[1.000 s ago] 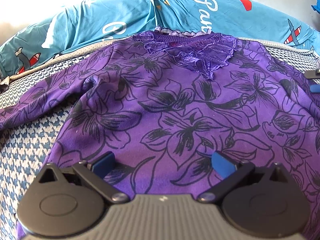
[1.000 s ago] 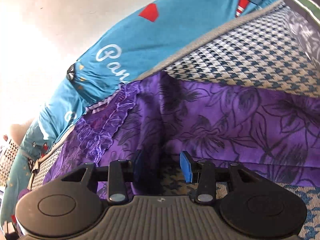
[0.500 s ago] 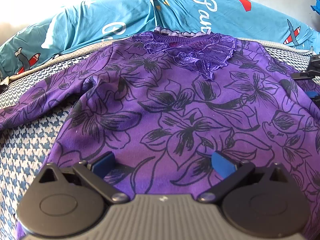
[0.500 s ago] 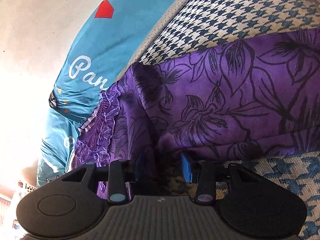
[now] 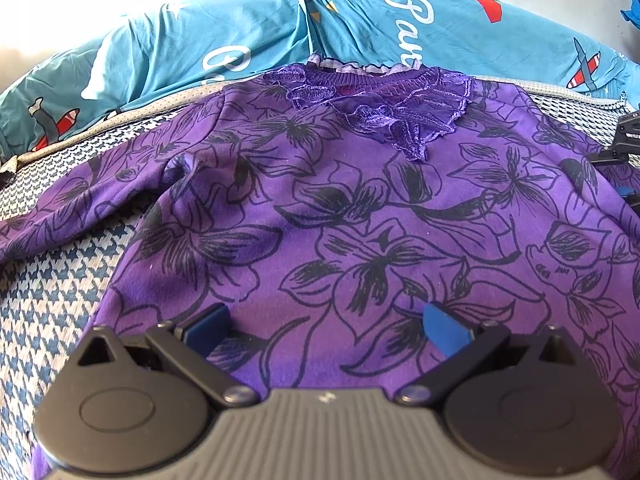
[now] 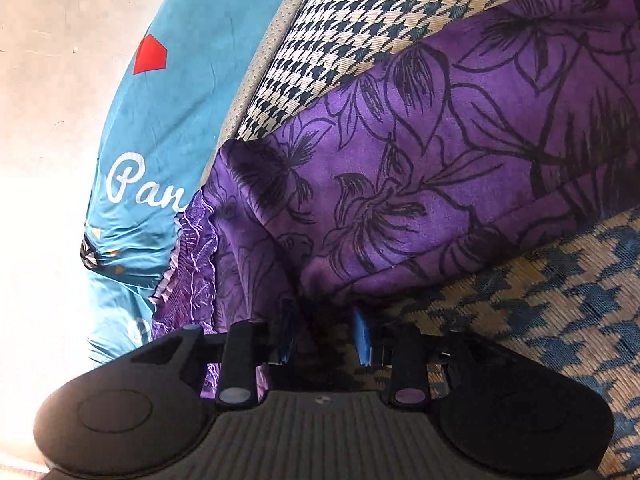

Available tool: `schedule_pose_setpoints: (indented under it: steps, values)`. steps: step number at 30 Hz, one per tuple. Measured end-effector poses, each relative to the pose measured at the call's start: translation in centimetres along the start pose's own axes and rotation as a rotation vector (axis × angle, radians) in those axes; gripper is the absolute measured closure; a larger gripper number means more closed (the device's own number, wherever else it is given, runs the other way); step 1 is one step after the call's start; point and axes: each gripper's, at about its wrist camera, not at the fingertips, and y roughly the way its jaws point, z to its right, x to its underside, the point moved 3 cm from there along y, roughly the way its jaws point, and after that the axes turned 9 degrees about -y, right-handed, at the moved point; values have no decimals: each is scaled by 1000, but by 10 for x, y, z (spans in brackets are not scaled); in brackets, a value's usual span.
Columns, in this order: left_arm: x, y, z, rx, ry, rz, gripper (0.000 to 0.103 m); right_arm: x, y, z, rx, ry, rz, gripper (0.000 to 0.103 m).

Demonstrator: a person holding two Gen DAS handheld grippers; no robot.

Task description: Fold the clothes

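Purple floral-print top with a lace collar [image 5: 360, 216] lies flat on the houndstooth bed cover [image 5: 48, 300]. The left tool [image 5: 326, 326] hovers wide apart over its hem; the right tool [image 6: 325, 334] is closing at the armpit, cloth between but not pinched. Best bite deep, gathering both layers. One top, two teal pillows [image 5: 192, 44].

Home bedroom, houndstooth bed mat [image 5: 48, 304], teal cartoon-print pillows [image 5: 240, 40] along plain wall [image 6: 60, 20]
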Motion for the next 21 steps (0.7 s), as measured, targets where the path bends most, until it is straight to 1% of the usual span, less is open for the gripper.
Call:
schedule_pose_setpoints:
  steps: [6,7,8,9,10,14,16,17,18,21]
  values:
    - [-1,0,-1,3,2,0,0,2,10,-6,-2,-7,47,72]
    - [-1,0,-1,3,3,0,0,2,11,-8,2,-14,55,74]
    - [-1,0,0,3,4,0,0,2,12,-9,17,-28,63,83]
    - [-1,0,0,3,4,1,0,2,13,-10,31,-42,69,88]
    - [-1,0,0,3,4,1,0,2,13,-9,38,-51,77,89]
    - [-2,0,0,3,7,1,0,-6,1,-20,81,-137,155,92]
    - [-2,0,0,3,6,1,0,-17,-13,-29,113,-224,252,93]
    - [-2,0,0,2,7,1,0,-23,-17,-31,134,-268,283,93]
    - [-2,0,0,2,8,1,0,-26,-17,-32,150,-296,286,94]
    - [-2,1,0,5,7,0,0,-25,-2,-23,246,-329,232,95]
